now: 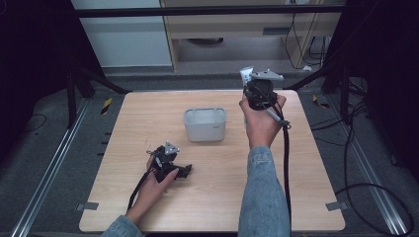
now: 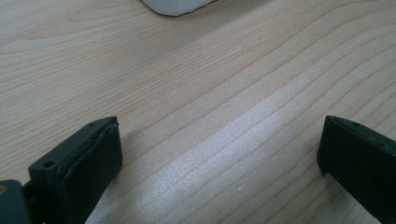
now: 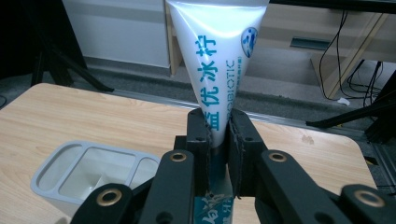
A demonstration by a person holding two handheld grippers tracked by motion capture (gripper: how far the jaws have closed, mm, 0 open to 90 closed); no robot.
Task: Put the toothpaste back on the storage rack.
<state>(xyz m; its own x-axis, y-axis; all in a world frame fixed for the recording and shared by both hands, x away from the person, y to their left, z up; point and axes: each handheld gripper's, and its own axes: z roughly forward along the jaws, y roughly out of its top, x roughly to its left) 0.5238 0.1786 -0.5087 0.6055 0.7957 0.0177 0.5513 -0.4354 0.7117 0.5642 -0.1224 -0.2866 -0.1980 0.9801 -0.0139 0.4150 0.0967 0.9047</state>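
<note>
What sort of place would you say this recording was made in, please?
Probably a lab or office set up for recording: a wooden table fenced by dark frame legs, loose cables across grey carpet, and office furniture behind.

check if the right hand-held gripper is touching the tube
Touching. The right gripper view shows the right hand-held gripper with both jaws pressed against the white tube, pinching it with no gap.

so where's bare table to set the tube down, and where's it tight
Bare wood lies along the table's right side, right of the sleeve, and along its left edge, left of the grey bin. The near middle, between the two forearms, is also free. It is tight around the left tongs and between the bin and the right hand holding the tube.
</note>
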